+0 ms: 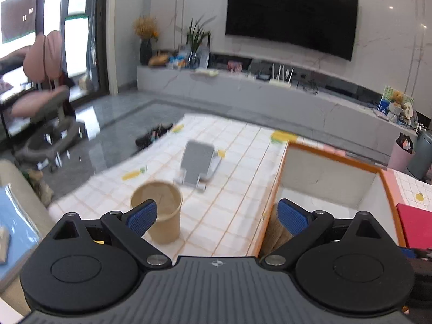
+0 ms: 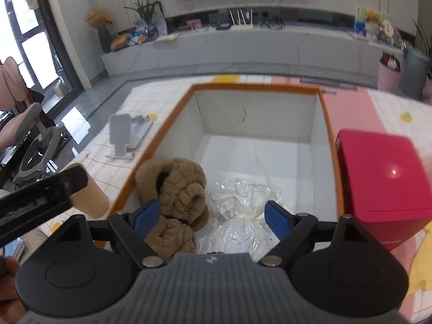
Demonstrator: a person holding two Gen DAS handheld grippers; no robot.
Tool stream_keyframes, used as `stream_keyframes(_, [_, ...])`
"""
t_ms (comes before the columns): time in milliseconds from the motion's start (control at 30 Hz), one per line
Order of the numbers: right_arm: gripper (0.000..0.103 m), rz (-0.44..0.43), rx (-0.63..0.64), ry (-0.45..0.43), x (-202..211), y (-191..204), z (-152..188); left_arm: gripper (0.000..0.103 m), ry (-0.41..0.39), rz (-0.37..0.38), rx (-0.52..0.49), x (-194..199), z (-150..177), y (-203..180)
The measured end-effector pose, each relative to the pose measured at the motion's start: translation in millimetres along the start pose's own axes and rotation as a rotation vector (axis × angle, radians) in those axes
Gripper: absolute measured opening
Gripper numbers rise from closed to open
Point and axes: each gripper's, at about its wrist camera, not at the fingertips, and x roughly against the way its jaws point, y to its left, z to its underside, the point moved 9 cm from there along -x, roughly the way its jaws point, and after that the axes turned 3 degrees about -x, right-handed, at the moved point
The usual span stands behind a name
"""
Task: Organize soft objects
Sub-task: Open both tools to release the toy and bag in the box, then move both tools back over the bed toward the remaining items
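Risk of snagging the crinkled clear plastic bag (image 2: 237, 216) or the rolled brown fleece bundle (image 2: 172, 202) on the way out, should the right gripper (image 2: 212, 216) dip or swing sideways inside the orange-rimmed white box (image 2: 256, 87). Right fingers (image 2: 278, 220) spread wide, holding nothing, bag and bundle below between them; left gripper (image 1: 216, 217) likewise wide and empty over the tiled counter (image 1: 229, 145).
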Motion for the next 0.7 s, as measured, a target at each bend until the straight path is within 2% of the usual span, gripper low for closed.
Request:
stream_keyframes(100, [0.089, -0.011, 0.046, -0.047, 27.8, 1.3, -3.7, 0.103, -0.010, -0.002, 0.043, 15.7, -7.3, -7.0])
stream_keyframes(300, [0.091, 0.026, 0.077, -0.122, 87.4, -26.1, -6.8, 0.103, -0.029, 0.099, 0.033, 41.4, -9.2, -37.1])
stream_keyframes(433, [0.092, 0.087, 0.060, -0.167, 123.2, -63.1, -6.7, 0.103, -0.038, 0.120, 0.001, 54.1, -9.2, -63.1])
stream_keyframes(600, [0.092, 0.162, 0.011, -0.204, 155.9, -119.1, -3.1, 0.103, -0.070, 0.179, -0.097, 71.3, -11.8, -104.5])
stream_keyframes(700, [0.092, 0.213, -0.016, -0.220, 172.1, -154.7, -1.3, 0.103, -0.065, 0.202, -0.091, 77.0, -10.2, -126.0])
